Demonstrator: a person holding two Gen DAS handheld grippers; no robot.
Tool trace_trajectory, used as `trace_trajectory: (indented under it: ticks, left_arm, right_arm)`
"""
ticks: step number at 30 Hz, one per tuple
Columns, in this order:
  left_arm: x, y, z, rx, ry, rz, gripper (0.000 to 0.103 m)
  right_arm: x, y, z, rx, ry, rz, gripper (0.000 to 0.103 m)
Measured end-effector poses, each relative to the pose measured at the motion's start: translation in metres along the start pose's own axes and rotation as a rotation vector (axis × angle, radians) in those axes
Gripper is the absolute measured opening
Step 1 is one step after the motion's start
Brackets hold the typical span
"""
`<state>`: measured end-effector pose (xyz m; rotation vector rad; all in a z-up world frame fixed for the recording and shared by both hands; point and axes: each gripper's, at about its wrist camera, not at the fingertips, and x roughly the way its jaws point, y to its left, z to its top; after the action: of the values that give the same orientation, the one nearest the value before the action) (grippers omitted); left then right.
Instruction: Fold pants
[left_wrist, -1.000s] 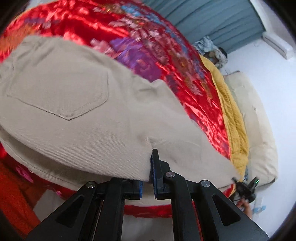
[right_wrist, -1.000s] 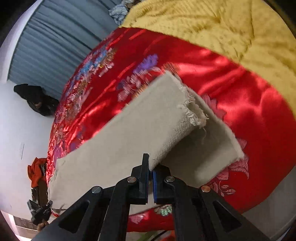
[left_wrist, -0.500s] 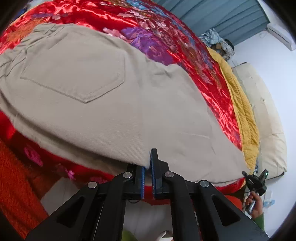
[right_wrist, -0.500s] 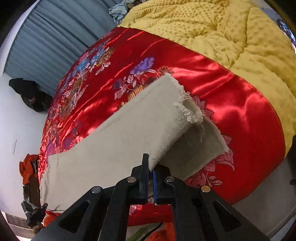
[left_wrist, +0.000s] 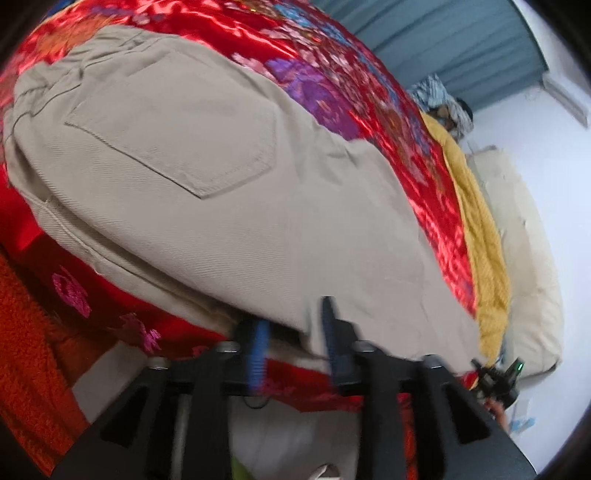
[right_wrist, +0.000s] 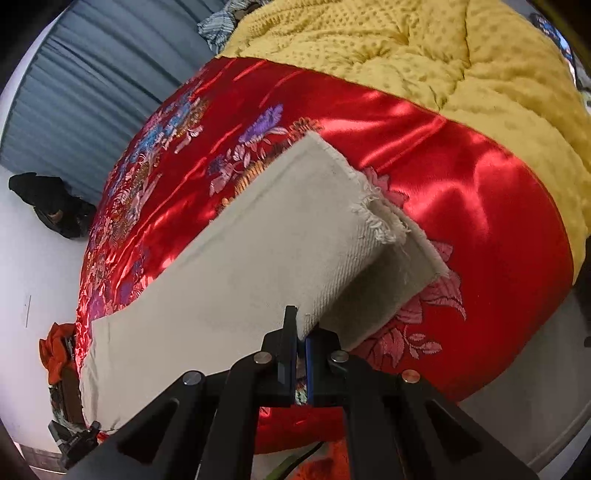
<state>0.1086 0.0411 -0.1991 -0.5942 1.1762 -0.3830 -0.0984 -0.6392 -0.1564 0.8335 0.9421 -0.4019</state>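
Along the near edge of the bed, the beige pants lie stretched lengthwise over the red satin quilt, and that long axis is what the coming move turns on: seat and back pocket at the left hand's end, frayed hems at the right hand's end, with the two claws at opposite ends of one garment. The left claw has just been opening; its blue-padded fingers now stand apart on either side of the cloth's near edge below the pocket, no longer pressing it, so the seat end looks released and resting on the quilt. The right claw is clenched on the near corner of the leg cuff, its jaws all but meeting on the fabric, and the upper leg lies doubled over the lower one, whose hem shows just beyond it. From the right claw the pants run away to the left toward the waist; from the left claw they run off to the right toward the hems. By my reading, the legs are already laid one on the other and the next fold would carry the hems along this axis toward the waist, so the right hand, holding the cuff, is the one placed to do it. A yellow blanket lies farther up the bed, well clear of the pants.
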Motion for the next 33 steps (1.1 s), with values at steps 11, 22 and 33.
trace_trajectory:
  ticks: [11, 22, 33]
  left_arm:
    - [-0.012, -0.009, 0.005, 0.023, -0.038, 0.008, 0.001]
    - [0.000, -0.020, -0.005, 0.162, 0.050, 0.224, 0.023]
    - [-0.076, -0.046, 0.021, 0.261, -0.249, 0.364, 0.081]
  right_arm:
    - [-0.007, 0.006, 0.000, -0.018, -0.007, -0.004, 0.003]
    - [0.006, -0.012, -0.009, 0.044, 0.047, -0.061, 0.019]
    - [-0.092, 0.039, -0.035, -0.118, -0.258, -0.281, 0.077]
